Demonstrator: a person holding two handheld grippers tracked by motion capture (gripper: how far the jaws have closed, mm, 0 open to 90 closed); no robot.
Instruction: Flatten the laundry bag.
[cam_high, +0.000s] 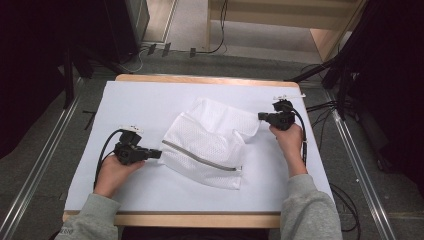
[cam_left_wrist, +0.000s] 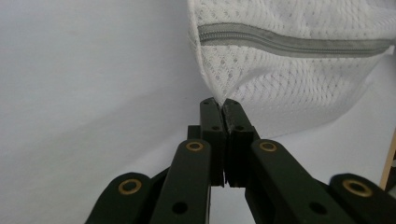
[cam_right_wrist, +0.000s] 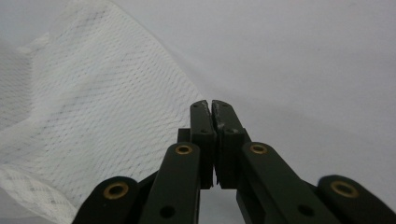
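Observation:
A white mesh bag (cam_high: 210, 145) with a grey zipper (cam_high: 200, 158) lies rumpled in the middle of the white table cover (cam_high: 135, 105). My left gripper (cam_high: 159, 154) is at the bag's left corner. In the left gripper view the bag (cam_left_wrist: 289, 79) narrows to a point that runs into the shut left gripper (cam_left_wrist: 219, 101), just below the zipper (cam_left_wrist: 289, 44). My right gripper (cam_high: 260, 116) is at the bag's far right corner. In the right gripper view the fabric (cam_right_wrist: 93, 116) spreads to the left, and its straight edge ends at the shut right gripper (cam_right_wrist: 211, 102).
The wooden table edge (cam_high: 200, 220) runs along the front, between the person's grey sleeves. Dark stands (cam_high: 345, 75) and cables (cam_high: 320, 106) crowd the floor to the right and behind. Metal rails (cam_high: 40, 160) flank the table on both sides.

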